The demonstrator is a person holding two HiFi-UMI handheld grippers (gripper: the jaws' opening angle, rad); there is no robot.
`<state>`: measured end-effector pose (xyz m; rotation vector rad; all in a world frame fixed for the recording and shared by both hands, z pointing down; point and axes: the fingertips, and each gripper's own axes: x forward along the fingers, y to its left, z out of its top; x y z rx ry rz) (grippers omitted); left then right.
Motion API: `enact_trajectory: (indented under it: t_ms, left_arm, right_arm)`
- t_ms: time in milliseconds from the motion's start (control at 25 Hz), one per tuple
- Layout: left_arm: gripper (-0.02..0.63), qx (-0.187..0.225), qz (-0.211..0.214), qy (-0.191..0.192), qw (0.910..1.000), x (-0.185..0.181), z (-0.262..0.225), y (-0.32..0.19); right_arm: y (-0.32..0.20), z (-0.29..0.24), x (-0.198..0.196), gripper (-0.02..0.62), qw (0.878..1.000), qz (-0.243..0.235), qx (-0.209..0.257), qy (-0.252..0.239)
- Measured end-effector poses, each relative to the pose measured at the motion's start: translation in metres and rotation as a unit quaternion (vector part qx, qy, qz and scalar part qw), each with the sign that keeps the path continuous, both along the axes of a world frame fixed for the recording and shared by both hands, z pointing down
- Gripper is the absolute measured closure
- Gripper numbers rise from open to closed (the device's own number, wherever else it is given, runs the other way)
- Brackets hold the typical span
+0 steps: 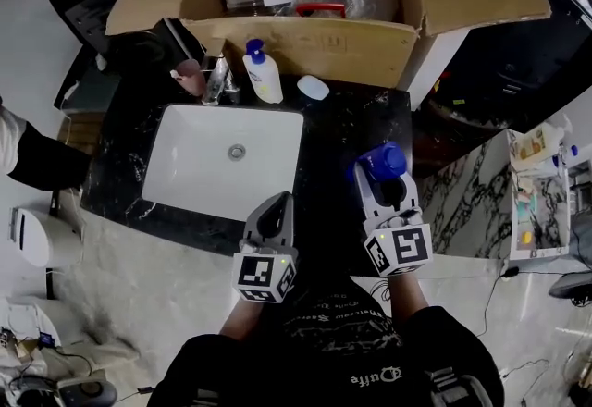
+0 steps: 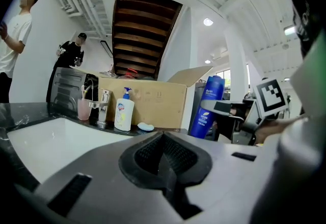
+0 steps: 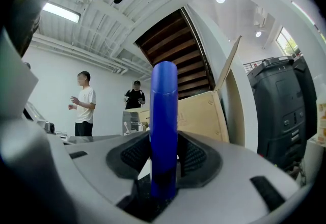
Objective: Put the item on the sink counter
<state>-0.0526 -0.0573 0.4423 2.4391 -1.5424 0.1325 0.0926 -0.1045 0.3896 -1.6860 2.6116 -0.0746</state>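
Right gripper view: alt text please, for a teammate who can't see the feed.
The right gripper is shut on an upright blue bottle that runs up the middle of the frame. Behind it are an open cardboard box and, at far left, two people standing; a dark grey unit fills the right side.

We find bare table point(image 1: 342, 146) right of the sink basin point(image 1: 203, 165), open for passing. Along the back edge the cup point(image 1: 191, 77), faucet point(image 1: 216, 81), pump bottle point(image 1: 264, 74) and soap bar point(image 1: 313, 88) stand close together, and the cardboard box point(image 1: 324, 46) walls off the space behind them.
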Motion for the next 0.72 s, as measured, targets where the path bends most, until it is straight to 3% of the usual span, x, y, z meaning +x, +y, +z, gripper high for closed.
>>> enact_trajectory:
  t_ms: [320, 720]
  left_arm:
    - [0.6, 0.002, 0.017, -0.019, 0.9997, 0.001, -0.005, -0.023]
    - [0.6, -0.01, 0.016, -0.009, 0.9998, -0.006, 0.001, -0.04]
  right_arm:
    - [-0.045, -0.017, 0.006, 0.442, 1.0, 0.016, 0.022, 0.016]
    - [-0.102, -0.021, 0.004, 0.442, 0.998, 0.019, 0.033, 0.047]
